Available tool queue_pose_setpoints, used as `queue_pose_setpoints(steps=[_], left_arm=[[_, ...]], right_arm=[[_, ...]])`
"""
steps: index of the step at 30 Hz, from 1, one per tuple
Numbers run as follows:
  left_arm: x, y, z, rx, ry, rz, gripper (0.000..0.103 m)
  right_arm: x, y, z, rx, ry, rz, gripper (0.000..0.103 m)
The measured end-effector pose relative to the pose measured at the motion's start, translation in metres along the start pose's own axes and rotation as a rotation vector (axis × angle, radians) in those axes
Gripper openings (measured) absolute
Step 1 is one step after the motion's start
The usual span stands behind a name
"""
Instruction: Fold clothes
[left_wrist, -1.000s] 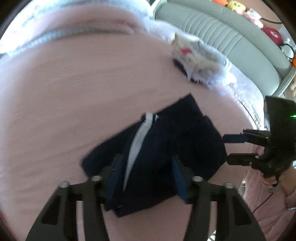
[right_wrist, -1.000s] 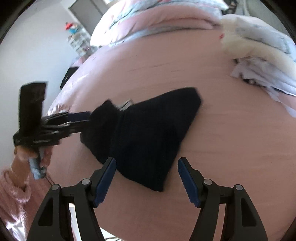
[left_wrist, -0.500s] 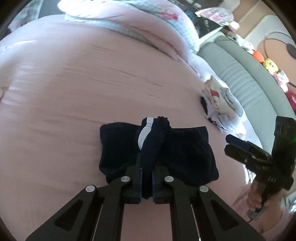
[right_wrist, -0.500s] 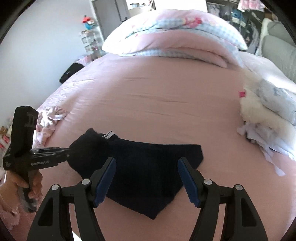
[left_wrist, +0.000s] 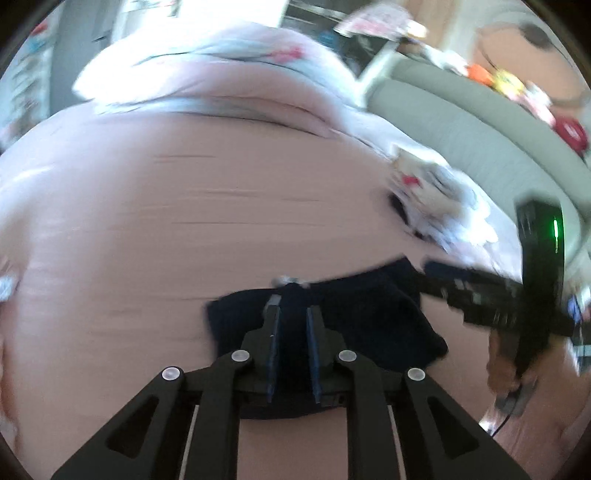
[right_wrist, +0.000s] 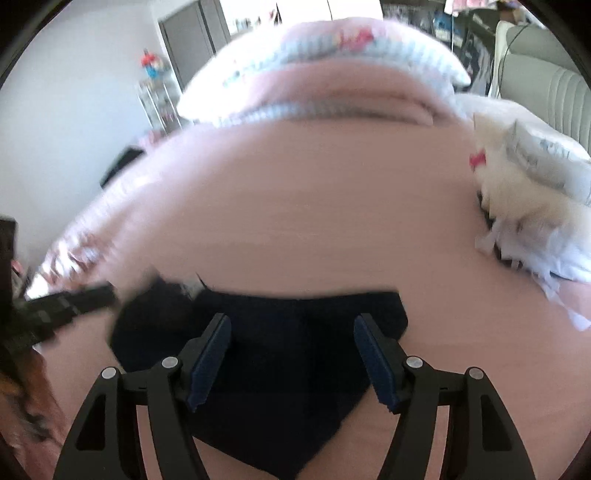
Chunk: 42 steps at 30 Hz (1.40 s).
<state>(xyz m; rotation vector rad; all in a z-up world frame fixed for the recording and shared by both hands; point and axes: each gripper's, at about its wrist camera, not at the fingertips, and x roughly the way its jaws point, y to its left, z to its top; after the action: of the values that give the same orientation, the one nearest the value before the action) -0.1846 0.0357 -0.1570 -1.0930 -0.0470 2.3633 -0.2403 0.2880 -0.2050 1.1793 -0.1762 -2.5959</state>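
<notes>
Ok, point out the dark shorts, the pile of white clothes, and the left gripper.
dark shorts (right_wrist: 295, 369), right wrist view, middle of the fabric.
pile of white clothes (right_wrist: 532, 206), right wrist view, its top.
left gripper (left_wrist: 292, 314), left wrist view, between its fingertips.

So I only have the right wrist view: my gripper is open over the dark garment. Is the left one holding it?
Observer: Yes. The left gripper is shut on a bunched fold of the navy garment.
Operator: Anything pale on the fabric there?
Observer: A small whitish bit pokes out just past the left fingertips, too blurred to identify.
Operator: And beyond the white pile?
Observer: A grey padded headboard runs behind the pile of light clothes.
</notes>
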Motion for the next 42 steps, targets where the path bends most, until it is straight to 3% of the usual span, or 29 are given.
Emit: queue_pose_setpoints(steps=[2,4,6,10,13,18,22,28,30,33,36,37,39,42], left_arm=[[0.012,-0.013,0.0,0.042,0.0,-0.025,0.012],[0.034,-0.017,0.001,0.055,0.066,-0.018,0.012],[0.064,-0.01,0.001,0.055,0.154,0.042,0.012],[0.074,0.016,0.013,-0.096,0.137,-0.016,0.012],[0.081,0.02,0.012,-0.133,0.12,-0.011,0.012],[0.07,0.018,0.014,-0.124,0.105,-0.02,0.012],[0.038,0.011,0.017,-0.066,0.06,0.018,0.012],[0.024,0.004,-0.01,0.032,0.143,0.031,0.013],[0.036,0.008,-0.018,0.066,0.211,0.081,0.012],[0.036,0.017,-0.013,0.036,0.226,0.107,0.012],[0.028,0.021,-0.007,0.059,0.219,0.269,0.015],[0.025,0.024,-0.007,0.041,0.208,0.277,0.019],[0.016,0.029,-0.006,-0.016,0.169,0.246,0.018],[0.007,0.018,0.0,-0.029,0.073,0.126,0.018]], right_arm=[[0.008,0.0,-0.002,-0.001,0.033,-0.003,0.068],[0.024,-0.002,-0.008,-0.014,0.078,-0.024,0.068],[0.039,-0.005,-0.011,-0.018,0.108,-0.028,0.068],[0.045,-0.01,0.0,-0.009,0.078,-0.049,0.068],[0.049,-0.014,0.002,-0.004,0.071,-0.099,0.07],[0.029,-0.009,0.0,0.029,0.036,-0.095,0.07],[0.023,0.001,-0.014,-0.016,0.076,-0.111,0.07],[0.019,0.017,-0.035,-0.089,0.149,-0.132,0.07],[0.017,0.022,-0.042,-0.114,0.173,-0.14,0.07],[0.008,0.017,-0.045,-0.112,0.17,-0.19,0.07],[0.002,0.005,-0.047,-0.109,0.149,-0.279,0.071],[0.001,0.001,-0.046,-0.101,0.148,-0.293,0.071],[-0.005,0.001,-0.043,-0.077,0.13,-0.29,0.071],[-0.015,0.013,-0.033,-0.088,0.063,-0.255,0.071]])
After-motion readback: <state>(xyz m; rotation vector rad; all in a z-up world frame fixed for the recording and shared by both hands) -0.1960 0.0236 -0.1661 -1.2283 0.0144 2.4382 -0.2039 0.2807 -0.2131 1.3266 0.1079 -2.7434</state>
